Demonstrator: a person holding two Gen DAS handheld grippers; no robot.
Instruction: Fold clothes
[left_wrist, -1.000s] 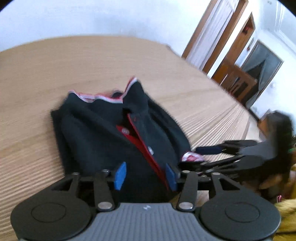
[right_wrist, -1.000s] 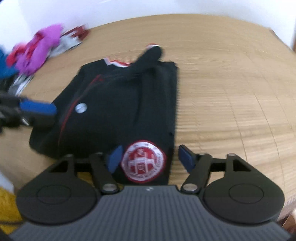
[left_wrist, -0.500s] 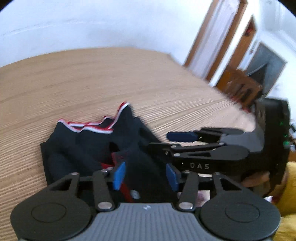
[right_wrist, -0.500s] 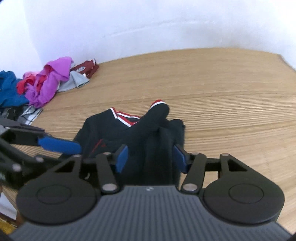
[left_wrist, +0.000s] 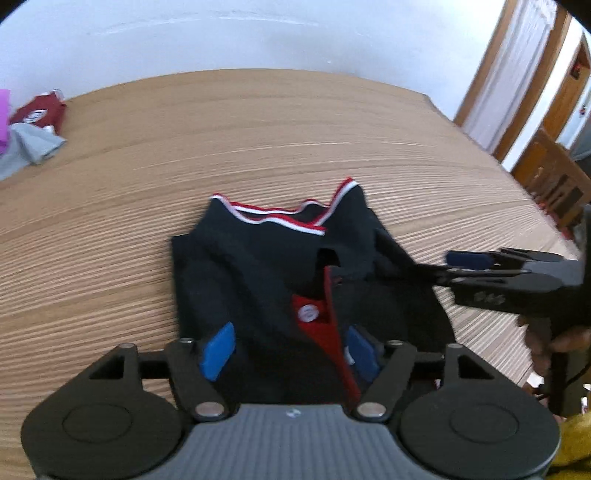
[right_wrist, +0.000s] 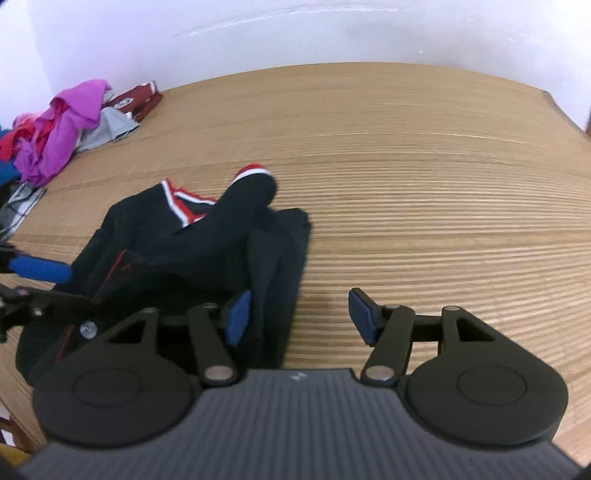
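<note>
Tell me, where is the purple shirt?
The purple shirt tops the clothes pile at the table's far left corner in the right wrist view, beside a maroon shirt.

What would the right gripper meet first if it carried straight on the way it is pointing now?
Probably bare wooden table. The right gripper is open, and the black jacket lies mostly left of its line, with only its edge near the left finger. Depth is hard to judge through the fisheye.

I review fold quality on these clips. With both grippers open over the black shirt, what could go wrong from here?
The shirt lies rumpled, one sleeve humped up: folding now may lock in creases. The left gripper and right gripper sit close together over it and could collide.
</note>
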